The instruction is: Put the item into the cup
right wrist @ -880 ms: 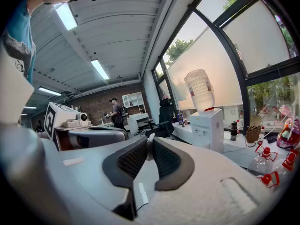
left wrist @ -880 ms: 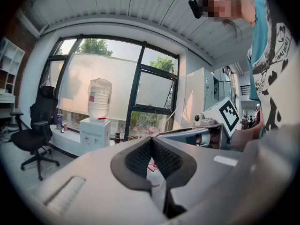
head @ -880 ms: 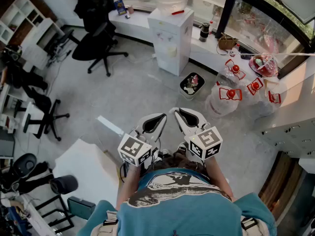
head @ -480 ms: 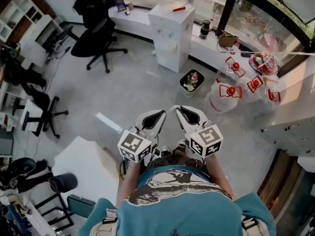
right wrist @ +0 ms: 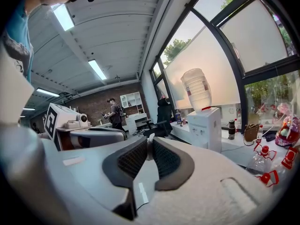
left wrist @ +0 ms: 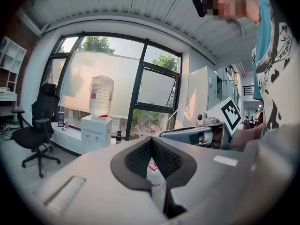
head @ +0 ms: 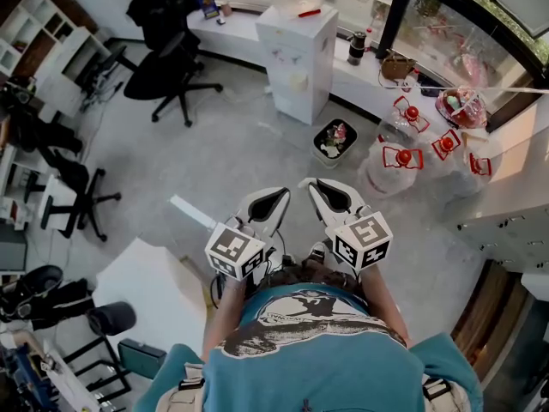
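Observation:
No cup and no item shows in any view. In the head view both grippers are held side by side in front of the person's chest, pointing forward over the floor. My left gripper (head: 279,197) (left wrist: 151,138) is shut, its dark pads meeting at the tips with nothing between them. My right gripper (head: 310,187) (right wrist: 150,140) has its pad tips a thin sliver apart and holds nothing. Each gripper sees the other beside it: the right gripper's body (left wrist: 197,135) in the left gripper view, the left gripper's body (right wrist: 93,135) in the right gripper view.
A white water dispenser (head: 298,58) stands ahead by a window counter (head: 232,33). Near it are a waste bin (head: 334,144) and several big water bottles (head: 399,166). A black office chair (head: 167,71) is at the far left, a white table (head: 146,290) at the lower left. A person (right wrist: 114,111) stands far back.
Both grippers keep the same pose in front of the chest. The head view has shifted only slightly.

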The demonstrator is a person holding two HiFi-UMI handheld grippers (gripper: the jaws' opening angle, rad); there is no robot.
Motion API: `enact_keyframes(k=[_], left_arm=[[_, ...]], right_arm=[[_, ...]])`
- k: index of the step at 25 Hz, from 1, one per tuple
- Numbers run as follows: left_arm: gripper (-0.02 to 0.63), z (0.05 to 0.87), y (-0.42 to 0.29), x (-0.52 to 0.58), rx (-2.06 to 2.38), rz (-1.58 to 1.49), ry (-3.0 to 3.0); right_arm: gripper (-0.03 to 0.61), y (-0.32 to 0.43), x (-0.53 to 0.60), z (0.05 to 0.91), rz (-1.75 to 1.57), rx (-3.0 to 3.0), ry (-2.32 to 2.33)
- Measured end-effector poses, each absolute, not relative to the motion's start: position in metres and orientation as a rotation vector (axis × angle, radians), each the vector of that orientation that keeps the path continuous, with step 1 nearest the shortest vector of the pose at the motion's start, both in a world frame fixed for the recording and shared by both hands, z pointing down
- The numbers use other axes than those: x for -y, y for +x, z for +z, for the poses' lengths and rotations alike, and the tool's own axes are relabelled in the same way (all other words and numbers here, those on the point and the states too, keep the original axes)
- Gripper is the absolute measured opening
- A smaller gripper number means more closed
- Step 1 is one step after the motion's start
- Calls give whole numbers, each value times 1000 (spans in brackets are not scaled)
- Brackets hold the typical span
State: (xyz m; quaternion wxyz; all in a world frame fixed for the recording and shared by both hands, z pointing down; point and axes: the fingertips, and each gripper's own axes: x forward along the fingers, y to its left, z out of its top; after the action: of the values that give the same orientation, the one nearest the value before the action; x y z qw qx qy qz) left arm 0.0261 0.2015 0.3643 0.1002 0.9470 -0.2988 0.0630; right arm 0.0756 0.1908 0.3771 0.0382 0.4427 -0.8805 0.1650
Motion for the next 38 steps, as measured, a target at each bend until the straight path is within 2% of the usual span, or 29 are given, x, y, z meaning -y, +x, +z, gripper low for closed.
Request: enact_keyframes(k=[13, 23, 38], left_arm=[[14, 351, 55, -174, 989, 33, 2754], [12, 354, 53, -156, 1027, 143, 2758], [13, 367, 14, -44, 841, 195, 2791]], right_arm=[[38, 109, -178, 382, 474, 2745, 1239], [38, 117, -144, 380, 540, 2781, 1262], [38, 75, -29, 387, 598, 2686, 1417]])
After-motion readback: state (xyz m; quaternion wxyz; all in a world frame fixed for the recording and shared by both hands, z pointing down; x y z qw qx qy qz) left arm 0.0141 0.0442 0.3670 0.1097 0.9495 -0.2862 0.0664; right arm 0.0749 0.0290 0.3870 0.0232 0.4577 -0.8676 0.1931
